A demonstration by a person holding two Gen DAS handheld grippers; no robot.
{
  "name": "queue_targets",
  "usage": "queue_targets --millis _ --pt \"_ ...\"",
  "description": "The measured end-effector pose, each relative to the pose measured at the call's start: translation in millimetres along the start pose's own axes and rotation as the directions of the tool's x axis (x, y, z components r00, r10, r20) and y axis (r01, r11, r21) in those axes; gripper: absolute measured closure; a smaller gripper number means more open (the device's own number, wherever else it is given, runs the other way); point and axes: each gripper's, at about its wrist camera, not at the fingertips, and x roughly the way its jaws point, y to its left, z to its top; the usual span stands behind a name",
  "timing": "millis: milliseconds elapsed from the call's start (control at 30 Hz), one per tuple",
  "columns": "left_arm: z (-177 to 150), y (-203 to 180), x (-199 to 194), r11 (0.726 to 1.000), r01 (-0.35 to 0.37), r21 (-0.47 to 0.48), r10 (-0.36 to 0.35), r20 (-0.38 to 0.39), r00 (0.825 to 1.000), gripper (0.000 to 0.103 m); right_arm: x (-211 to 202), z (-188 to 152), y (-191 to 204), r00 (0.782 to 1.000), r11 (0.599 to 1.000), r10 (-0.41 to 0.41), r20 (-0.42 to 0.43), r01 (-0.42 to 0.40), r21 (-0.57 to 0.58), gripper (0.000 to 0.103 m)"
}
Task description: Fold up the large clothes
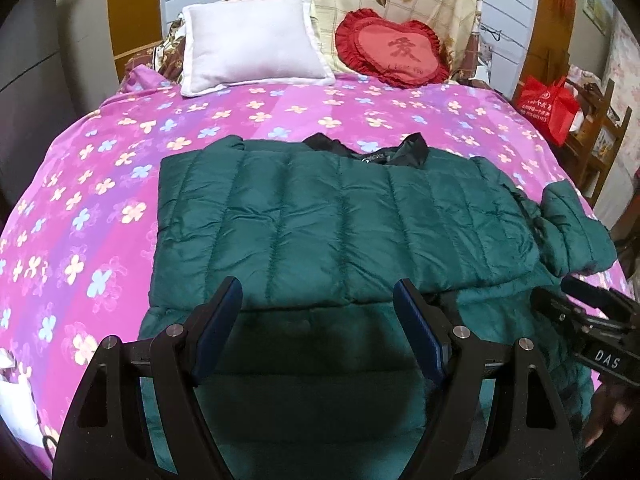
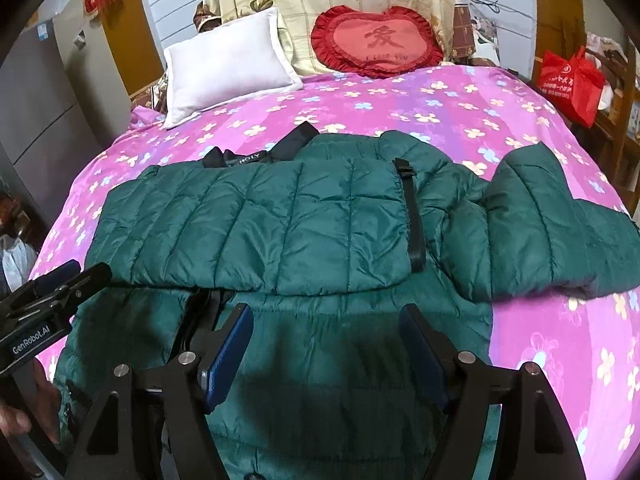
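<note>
Bare bedspread point(image 1: 100, 208) either side of the jacket point(image 1: 340, 216); pillows point(image 1: 252, 44) along the far edge

The quilted jacket point(image 2: 280, 220) was dark green, its collar and zipper strip black. Beneath the jacket, the bedspread point(image 1: 100, 200) was pink-purple with pale flowers. Beyond the jacket lay a plain white pillow point(image 1: 252, 44) and a red heart cushion point(image 2: 376, 42).

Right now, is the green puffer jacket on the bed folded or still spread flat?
Partly folded. The green puffer jacket has one quilted layer doubled over the lower layer, and one sleeve still sticks out sideways on the pink bedspread.
</note>
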Motion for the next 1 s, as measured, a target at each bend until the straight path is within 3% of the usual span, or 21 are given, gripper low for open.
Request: queue_targets --millis 433,567,1000 --pt "6.2 0.8 -3.8 0.999 -0.036 -0.002 0.036 0.040 0.999 0.024 -6.0 -8.2 2.4 1.000 1.000 0.002 0.001 -0.002 0.017 0.029" --pt "6.1 1.9 -3.7 0.999 -0.042 0.001 0.042 0.045 0.998 0.025 -6.0 -4.7 5.1 1.000 1.000 -0.001 0.011 0.001 0.020 0.022" --pt "1.8 -4.9 -2.6 0.999 -0.040 0.024 0.038 0.066 0.997 0.024 -7.8 -0.8 1.1 1.000 1.000 0.003 0.022 -0.004 0.026 0.022"
